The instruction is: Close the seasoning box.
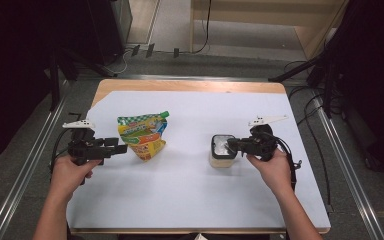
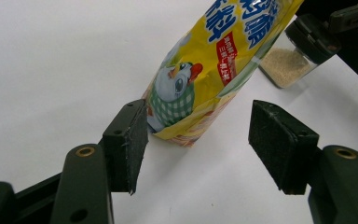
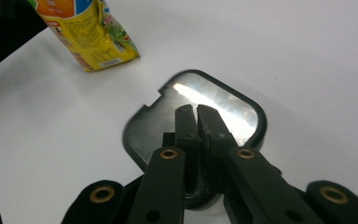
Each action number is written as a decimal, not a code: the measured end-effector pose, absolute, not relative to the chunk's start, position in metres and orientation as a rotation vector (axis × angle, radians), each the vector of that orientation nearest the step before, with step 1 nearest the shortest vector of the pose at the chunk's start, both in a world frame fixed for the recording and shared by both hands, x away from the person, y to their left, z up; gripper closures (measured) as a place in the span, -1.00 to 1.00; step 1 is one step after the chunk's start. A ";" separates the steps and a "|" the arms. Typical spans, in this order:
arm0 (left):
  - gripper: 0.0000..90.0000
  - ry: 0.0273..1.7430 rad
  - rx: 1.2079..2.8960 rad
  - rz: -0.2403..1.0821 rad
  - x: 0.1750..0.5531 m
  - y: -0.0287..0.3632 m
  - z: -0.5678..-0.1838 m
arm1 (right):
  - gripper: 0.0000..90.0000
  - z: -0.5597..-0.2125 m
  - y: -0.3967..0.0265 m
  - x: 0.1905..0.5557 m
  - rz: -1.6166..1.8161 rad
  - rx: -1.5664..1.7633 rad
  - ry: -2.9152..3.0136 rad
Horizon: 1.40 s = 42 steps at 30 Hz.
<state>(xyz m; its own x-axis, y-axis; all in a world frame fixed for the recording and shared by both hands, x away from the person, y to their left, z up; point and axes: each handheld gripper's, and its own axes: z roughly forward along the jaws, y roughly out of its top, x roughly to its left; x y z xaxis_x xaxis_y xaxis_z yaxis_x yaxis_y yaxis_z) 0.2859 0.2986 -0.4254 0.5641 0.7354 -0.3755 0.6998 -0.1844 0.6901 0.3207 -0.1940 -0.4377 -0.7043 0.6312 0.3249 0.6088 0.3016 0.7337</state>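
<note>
The landmark here is the clear jar [image 1: 222, 152], which stands right of the table's [image 1: 190, 200] middle with pale grains in its lower part and a dark lid [image 3: 193, 121] on top. The right gripper [image 1: 232, 145] sits directly over that lid, its jaws pressed together with nothing between them, the tips lying on or just above the lid's glossy panel; whether they actually touch cannot be told. The yellow-and-green spouted pouch [image 1: 143, 136] stands well to the left of the jar, leaning, its long axis running from its base up to the green cap, which is tipped toward the jar's side. The left gripper [image 1: 120, 148] waits just left of the pouch, on the side away from the jar, with its jaws spread and the pouch's lower corner [image 2: 177, 116] just ahead of the gap between them; the pads [image 2: 130, 140] are not pressing on it. The left hand is thus plainly nearer the pouch, the right hand nearer the jar. Any grasp of the pouch would likely come from the left gripper moving toward the jar, closing across the pouch's narrow base.
</note>
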 end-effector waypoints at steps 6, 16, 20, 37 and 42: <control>-0.14 1.169 1.923 0.056 0.285 0.300 -0.426 | 0.71 -0.438 -0.190 0.321 1.397 1.167 2.507; -0.14 1.179 1.924 0.062 0.286 0.300 -0.427 | 0.21 -0.441 -0.219 0.323 1.414 1.149 2.389; -0.14 1.183 1.932 0.070 0.287 0.299 -0.427 | 0.13 -0.443 -0.235 0.325 1.428 1.174 2.333; -0.14 1.196 1.954 0.081 0.288 0.299 -0.431 | -0.20 -0.460 -0.289 0.330 1.367 1.304 2.123; -0.15 1.203 1.970 0.085 0.288 0.298 -0.433 | -0.26 -0.469 -0.297 0.334 1.344 1.365 2.100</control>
<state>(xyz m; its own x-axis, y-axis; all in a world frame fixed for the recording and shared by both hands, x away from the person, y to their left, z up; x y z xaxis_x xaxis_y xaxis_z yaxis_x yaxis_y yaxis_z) 0.2884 0.2984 -0.4329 0.5439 0.7704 -0.3327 0.7162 -0.2195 0.6625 0.3336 -0.2974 -0.4686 -0.5049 0.8329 0.2264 0.5544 0.1119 0.8247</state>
